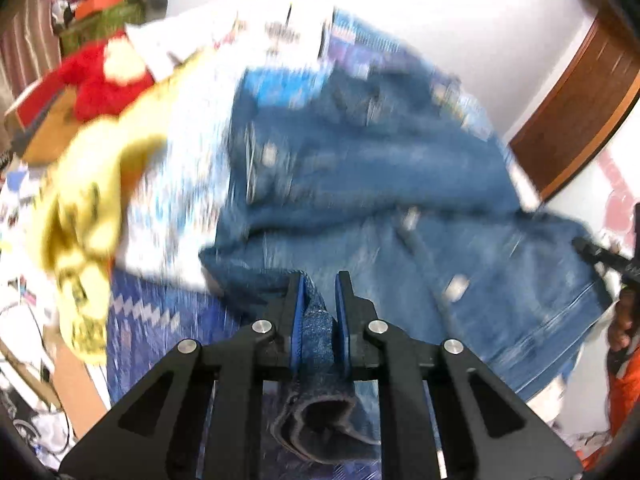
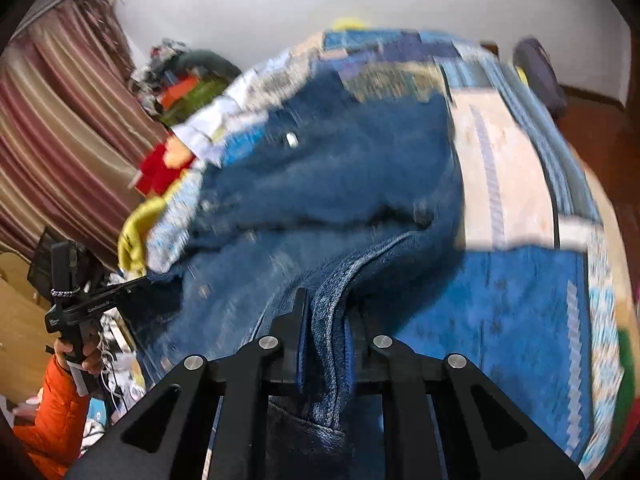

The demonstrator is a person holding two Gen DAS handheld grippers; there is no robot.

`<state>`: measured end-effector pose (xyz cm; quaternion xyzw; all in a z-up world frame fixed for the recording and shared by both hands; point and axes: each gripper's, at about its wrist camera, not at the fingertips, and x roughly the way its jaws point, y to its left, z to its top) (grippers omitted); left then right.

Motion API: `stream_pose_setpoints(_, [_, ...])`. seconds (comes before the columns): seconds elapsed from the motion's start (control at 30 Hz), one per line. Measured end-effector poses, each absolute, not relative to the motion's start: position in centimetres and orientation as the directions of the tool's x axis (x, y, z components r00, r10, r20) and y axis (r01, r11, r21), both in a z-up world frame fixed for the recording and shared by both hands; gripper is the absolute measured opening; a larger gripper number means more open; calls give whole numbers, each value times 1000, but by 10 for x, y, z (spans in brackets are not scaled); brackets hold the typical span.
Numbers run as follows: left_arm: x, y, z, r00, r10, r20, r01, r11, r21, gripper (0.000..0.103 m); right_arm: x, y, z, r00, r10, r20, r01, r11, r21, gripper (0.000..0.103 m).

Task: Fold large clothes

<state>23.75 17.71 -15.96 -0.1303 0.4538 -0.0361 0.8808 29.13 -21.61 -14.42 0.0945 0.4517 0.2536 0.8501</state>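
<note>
A large blue denim garment with metal buttons lies spread over a bed covered by a blue patchwork quilt, and both views are smeared by motion blur. The left gripper has its black, blue-padded fingers nearly together, pinching a thick folded edge of the denim, whose hem bunches out behind the pads. The right gripper is likewise nearly closed, its fingers clamped on a stitched seam of the same garment.

In the right wrist view, the left gripper shows at the garment's far left edge, held by a hand with an orange sleeve.

A crumpled yellow cloth lies just left of the denim on the bed. A red plush toy sits beyond it. Striped maroon curtains hang along the left wall.
</note>
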Motion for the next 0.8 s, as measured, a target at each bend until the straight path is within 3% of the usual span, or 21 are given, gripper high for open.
stream_pose_setpoints(0.13, [260, 198, -116, 684, -216, -696, -51, 939, -341, 14, 325, -216, -122, 519, 520, -678, -351, 853, 386, 11])
stream_pose_setpoints(0.27, [297, 212, -95, 751, -61, -657, -104, 972, -209, 13, 370, -222, -114, 574, 497, -651, -301, 867, 397, 11])
stream_pose_setpoints(0.33, [321, 223, -96, 752, -35, -658, -133, 970, -203, 13, 395, -224, -117, 590, 478, -650, -265, 876, 404, 11])
stream_pose_setpoints(0.53, [391, 247, -151, 673, 113, -731, -287, 951, -117, 12, 465, -221, -167, 549, 400, -734, -163, 913, 375, 11])
stream_pose_setpoints(0.6, [412, 253, -182, 604, 153, -782, -332, 941, -72, 0, 479, -219, -191, 523, 380, -763, -142, 922, 361, 12])
stream_pose_setpoints(0.63, [420, 256, -198, 571, 183, -800, -354, 935, -39, 0, 482, -219, -199, 519, 371, -770, -133, 925, 356, 12])
stream_pose_setpoints(0.8, [435, 277, -248, 465, 194, -864, -391, 920, -4, 0, 489, -229, -211, 499, 425, -755, -138, 899, 415, 12])
